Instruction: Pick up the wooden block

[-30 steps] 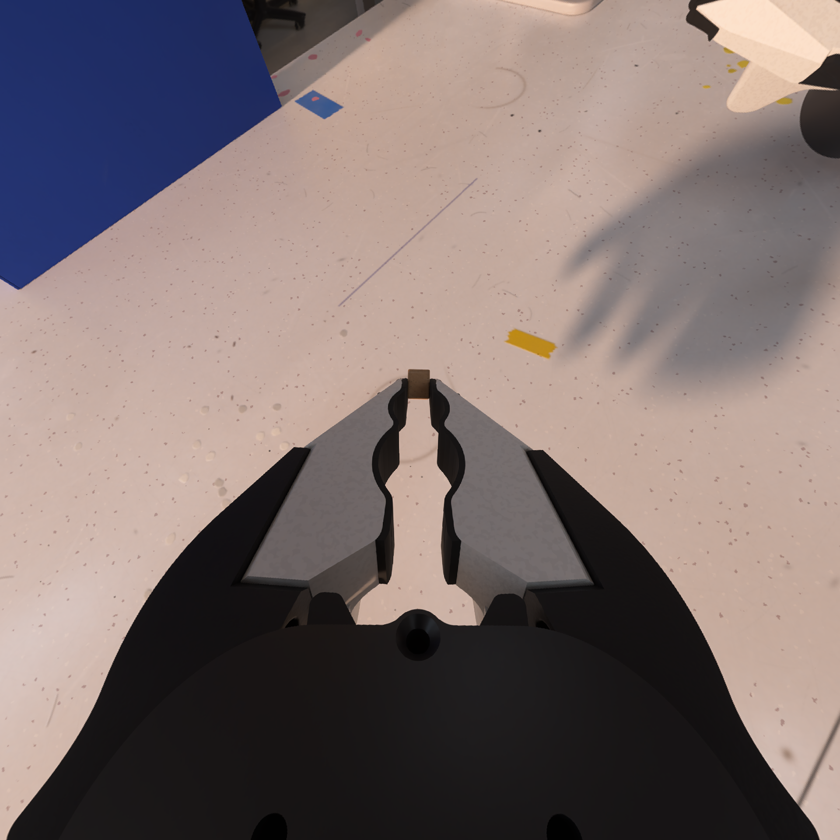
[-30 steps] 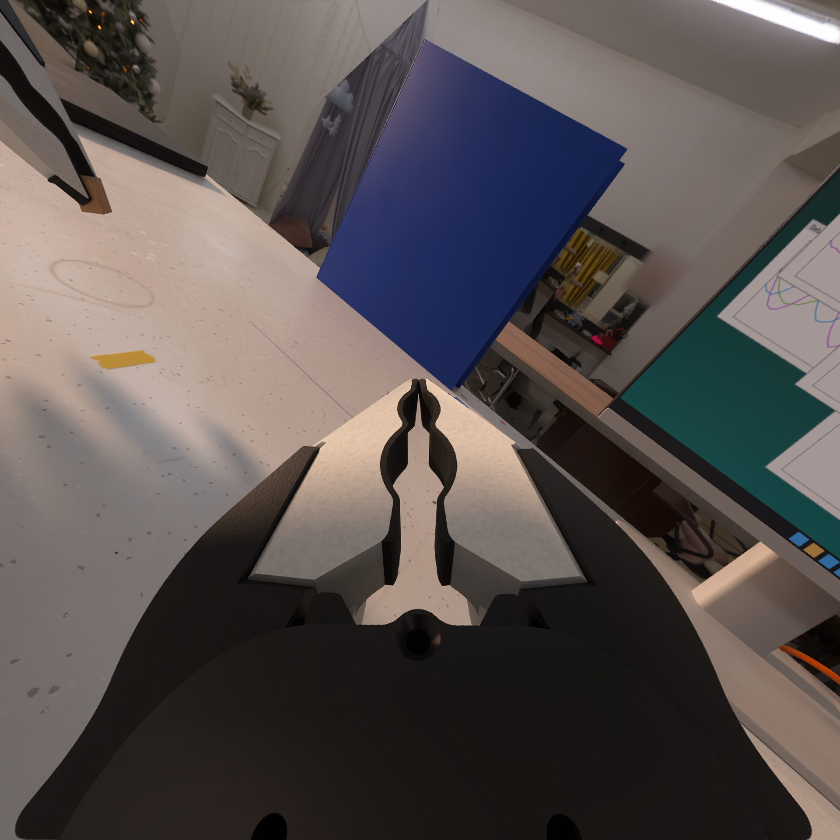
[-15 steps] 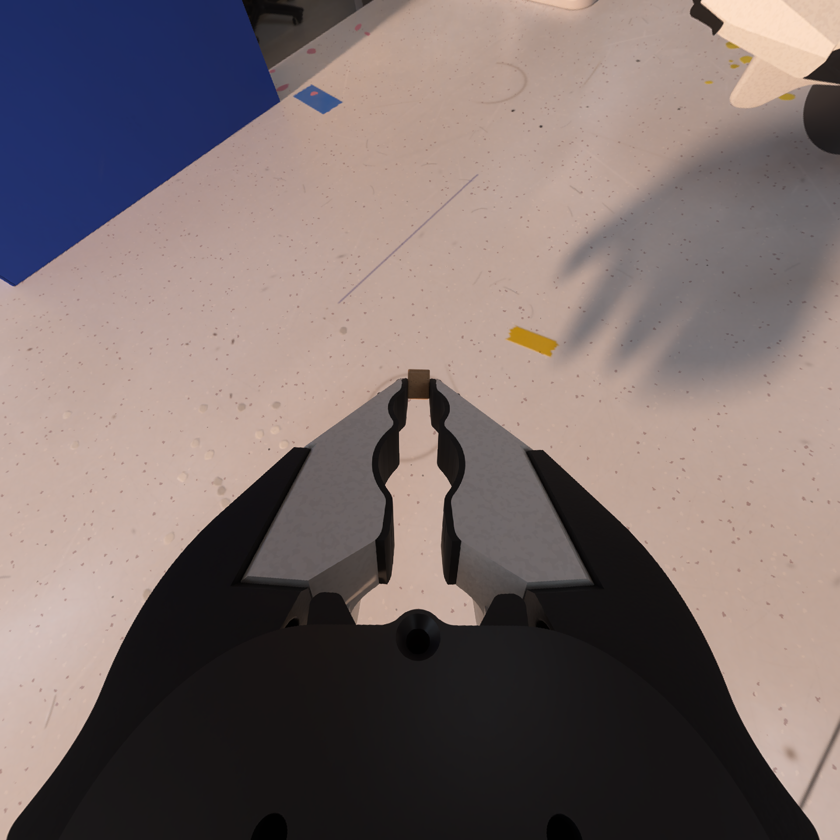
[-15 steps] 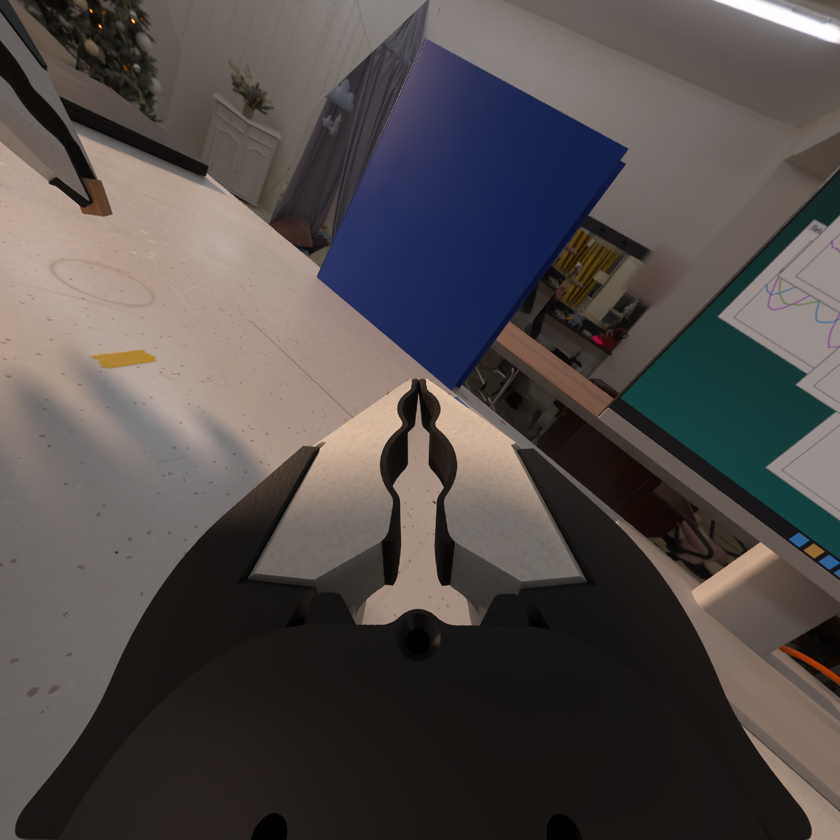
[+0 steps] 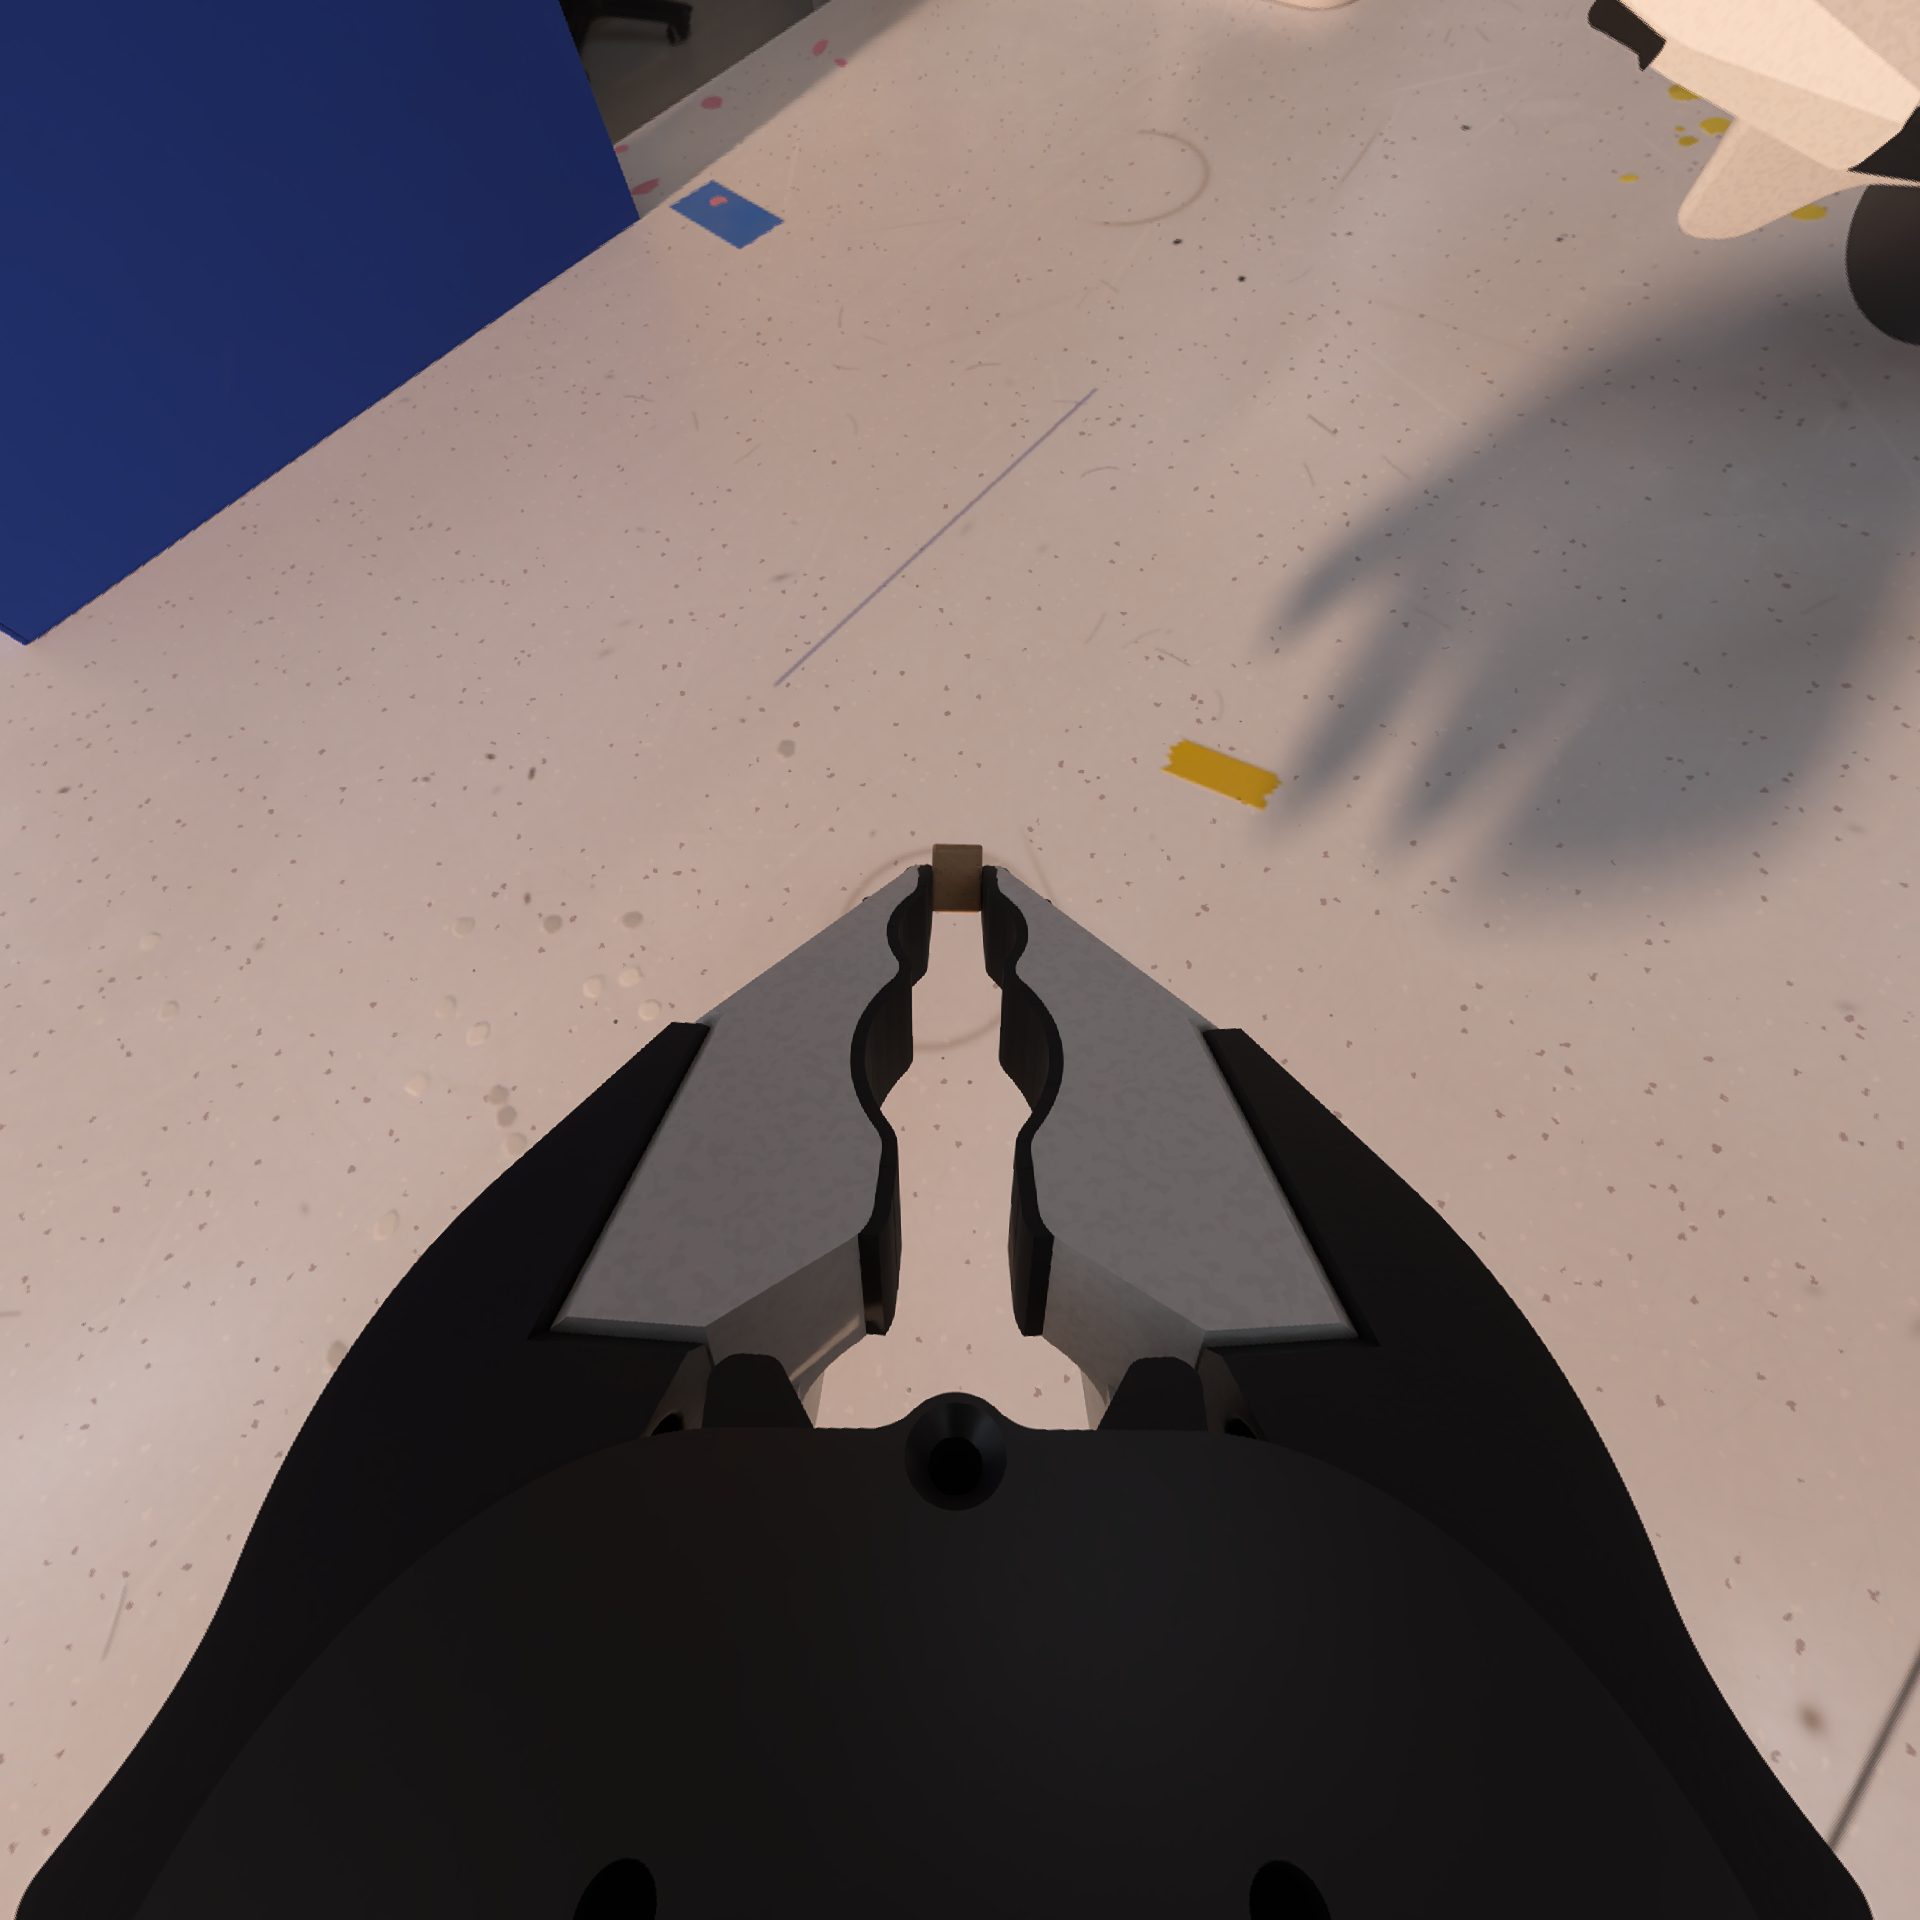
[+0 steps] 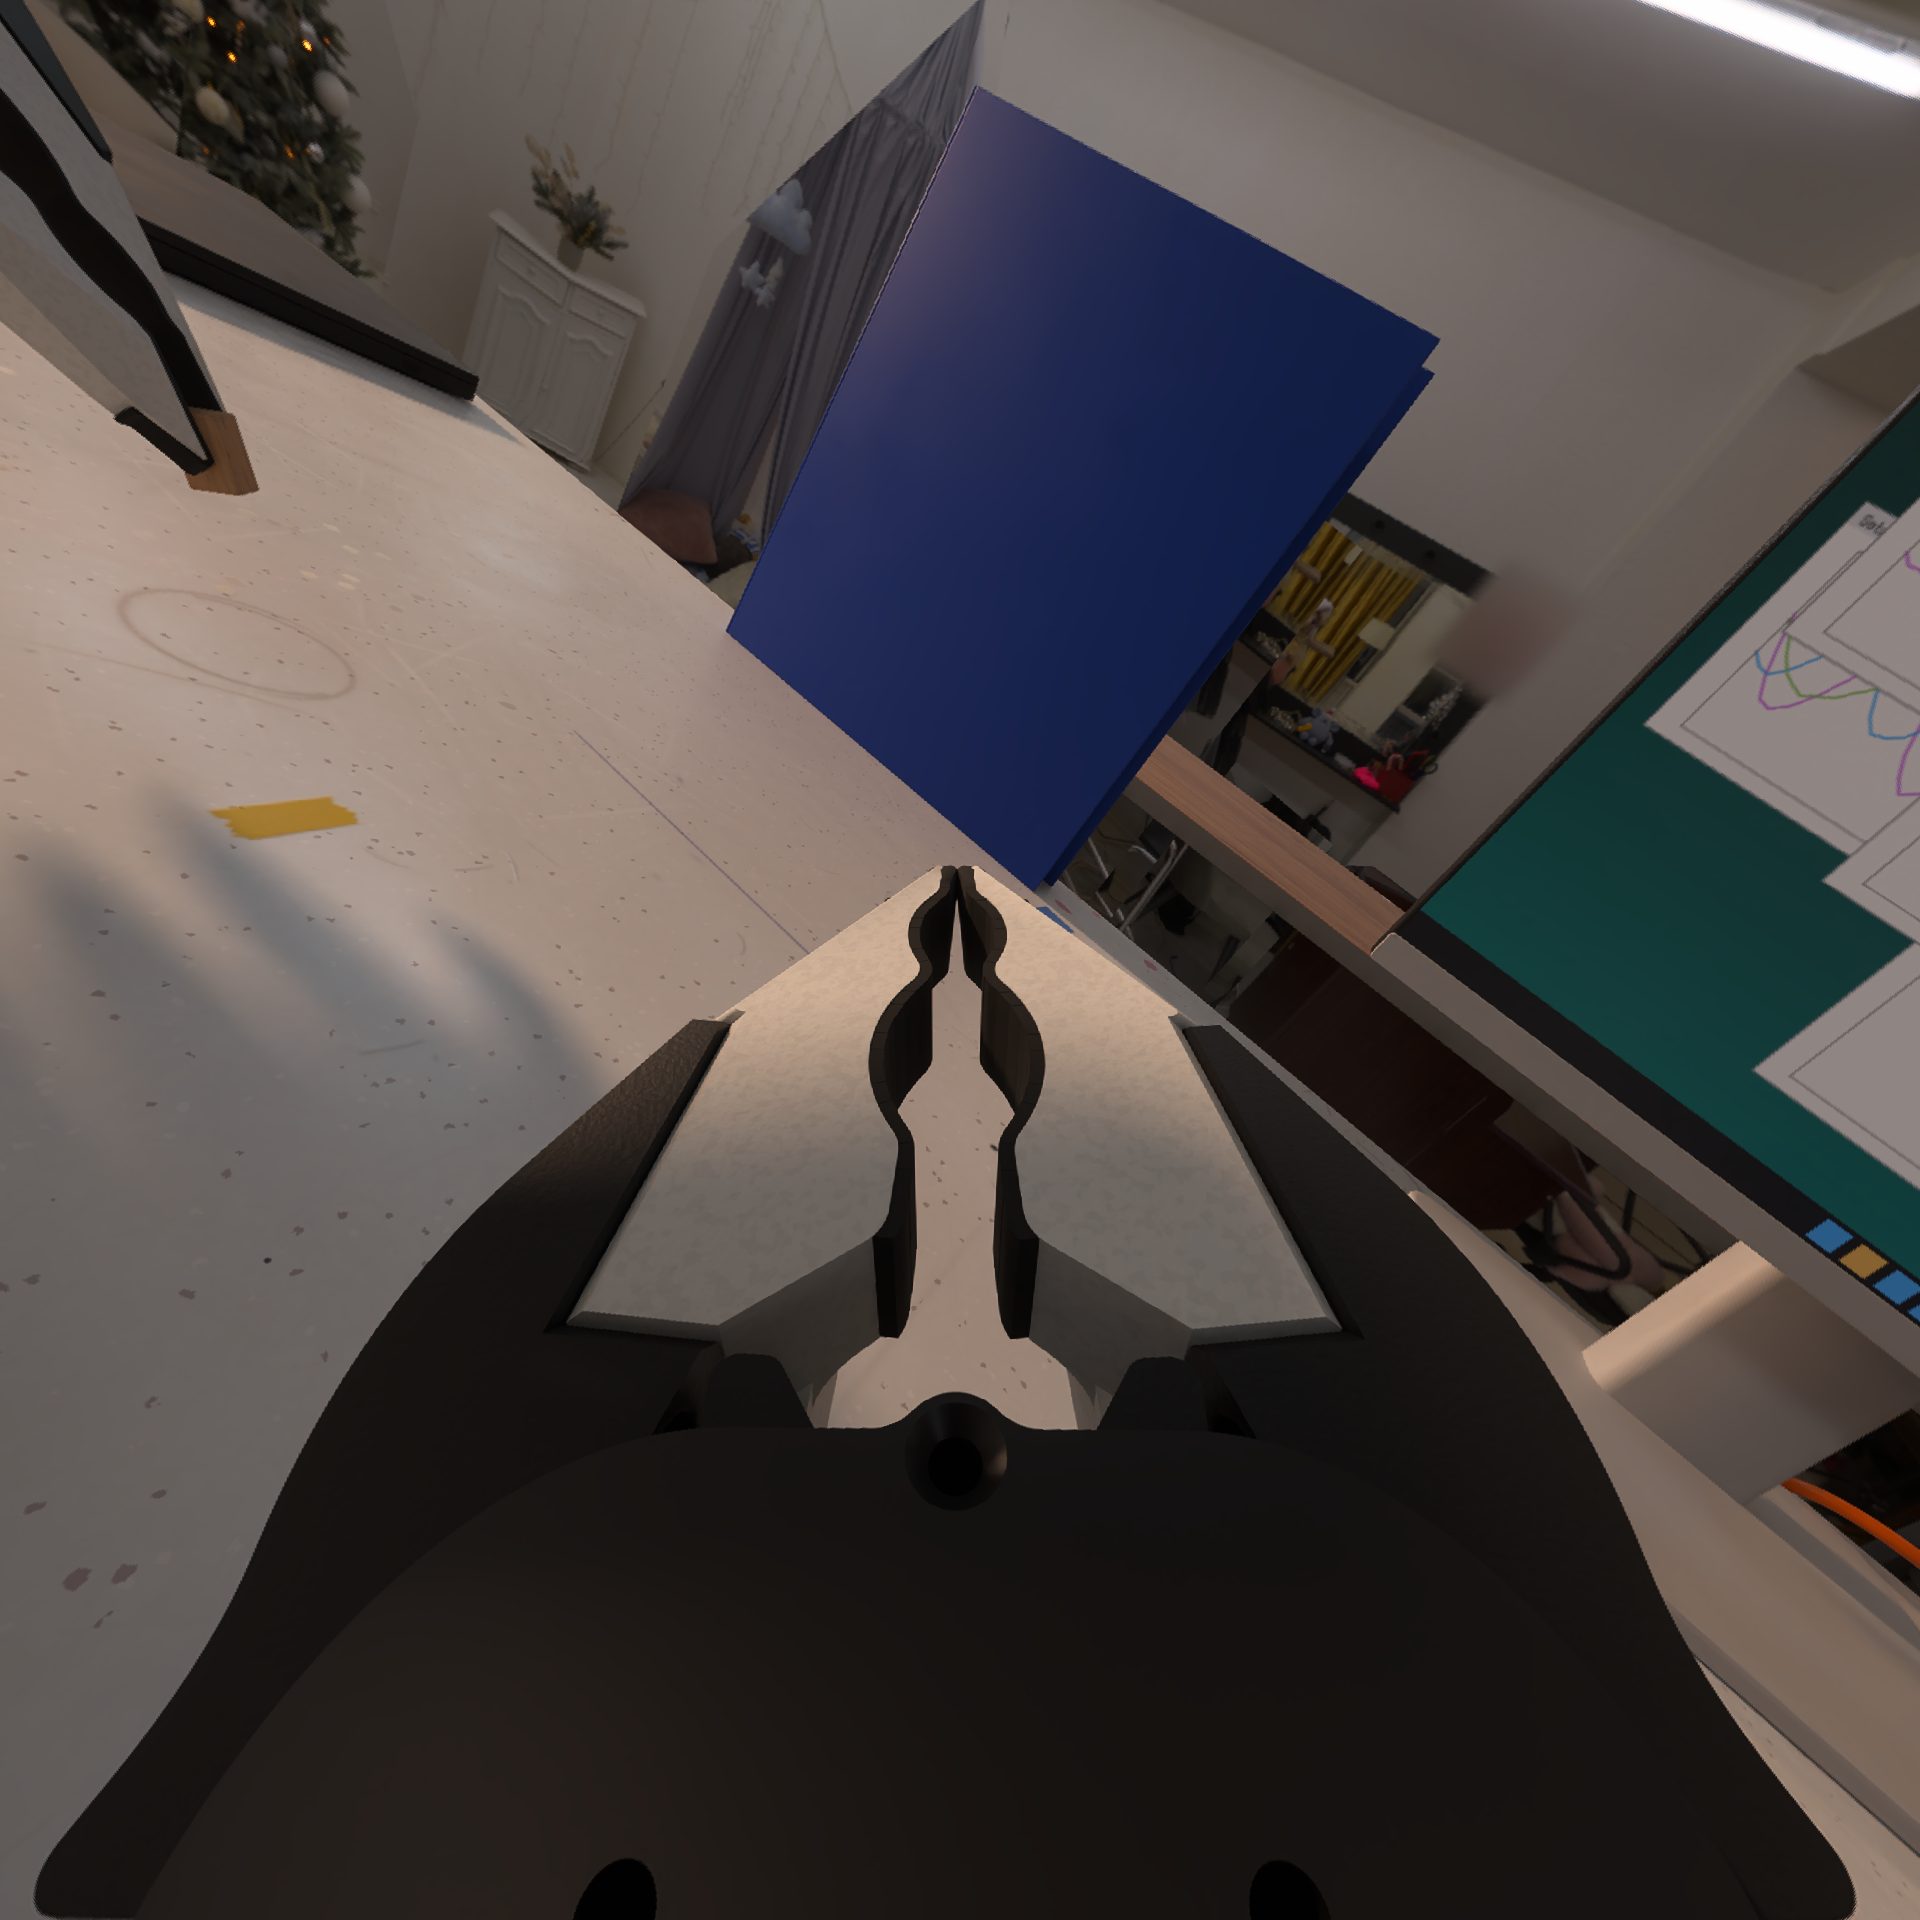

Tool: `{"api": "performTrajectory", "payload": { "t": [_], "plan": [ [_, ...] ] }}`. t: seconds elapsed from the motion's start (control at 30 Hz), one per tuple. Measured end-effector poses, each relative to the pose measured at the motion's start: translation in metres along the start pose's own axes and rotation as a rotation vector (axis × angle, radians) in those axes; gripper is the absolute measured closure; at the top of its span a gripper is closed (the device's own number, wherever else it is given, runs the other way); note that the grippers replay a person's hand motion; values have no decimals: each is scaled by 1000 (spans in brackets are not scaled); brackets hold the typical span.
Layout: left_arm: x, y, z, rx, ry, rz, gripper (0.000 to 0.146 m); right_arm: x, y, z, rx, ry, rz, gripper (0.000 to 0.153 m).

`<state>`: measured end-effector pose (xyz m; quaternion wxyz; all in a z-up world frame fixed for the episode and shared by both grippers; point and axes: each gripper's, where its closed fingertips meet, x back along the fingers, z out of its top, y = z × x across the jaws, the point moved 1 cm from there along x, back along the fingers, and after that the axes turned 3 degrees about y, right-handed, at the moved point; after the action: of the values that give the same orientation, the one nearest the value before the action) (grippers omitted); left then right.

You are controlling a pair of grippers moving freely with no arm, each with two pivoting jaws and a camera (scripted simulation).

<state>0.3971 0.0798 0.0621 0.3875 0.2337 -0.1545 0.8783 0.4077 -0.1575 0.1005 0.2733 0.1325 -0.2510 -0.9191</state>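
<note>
Left wrist view: my left tongs (image 5: 957,883) clamp the small tan wooden block (image 5: 956,878) at their tips, above the speckled white table (image 5: 520,727); rigid, light, probably best pinched on flat opposite faces. Right tongs (image 6: 957,883) pressed together, empty.

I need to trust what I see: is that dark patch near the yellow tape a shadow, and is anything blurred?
Left wrist view: soft shadow right of the yellow tape; wooden block sharp. Right wrist view: same shadow; background blurred.
</note>
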Motion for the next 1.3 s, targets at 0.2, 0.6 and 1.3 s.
{"api": "performTrajectory", "payload": {
  "t": [0.2, 0.6, 1.3],
  "plan": [
    [0, -1, 0, 1, -1, 1, 137, 0, 0, 0, 0, 0, 1, 153],
    [13, 5, 2, 43, 30, -118, 137, 0, 0, 0, 2, -1, 1, 153],
    [4, 27, -31, -13, -224, -224, 138, 0, 0, 0, 1, -1, 2, 153]
  ]
}}
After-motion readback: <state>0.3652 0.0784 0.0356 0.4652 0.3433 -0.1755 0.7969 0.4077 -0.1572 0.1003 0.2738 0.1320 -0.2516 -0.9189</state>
